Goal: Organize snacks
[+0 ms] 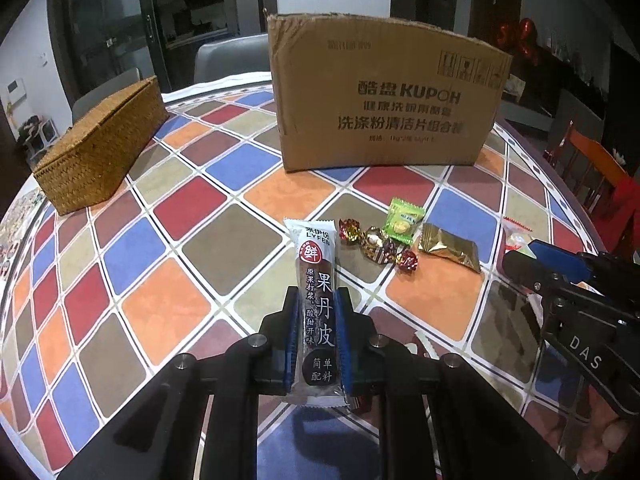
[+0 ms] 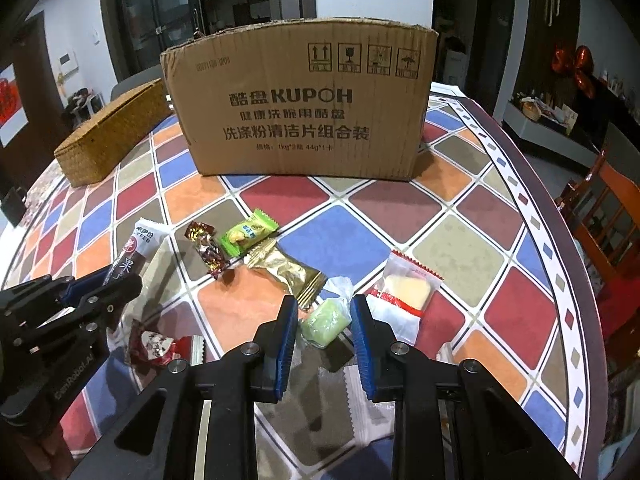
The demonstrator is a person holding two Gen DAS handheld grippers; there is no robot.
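Snacks on the checkered tablecloth (image 1: 168, 312), both tongs engaged

The left gripper (image 1: 317, 300) clenched a LYFEN fruit-leather bar (image 1: 318, 280) above the table; the right gripper (image 2: 325, 312) squeezed a pale green wrapped sweet (image 2: 325, 320) before the cardboard box (image 2: 300, 108).

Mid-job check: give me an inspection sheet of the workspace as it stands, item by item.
Surface: round table under a chequered cloth, bare patches between items.
Job's things: fruit-leather bar in the left tool; pale green sweet between the right tool's pads; gold packet, green packet, foil candies, cream snack in clear wrap, red packet loose on the cloth.
Clutter: cardboard box and woven basket at the back.
Grippers: left tool shut on the bar; right tool pressing the green sweet.
Cables: nothing seen.
Surroundings: wooden chair on the right, dim room.
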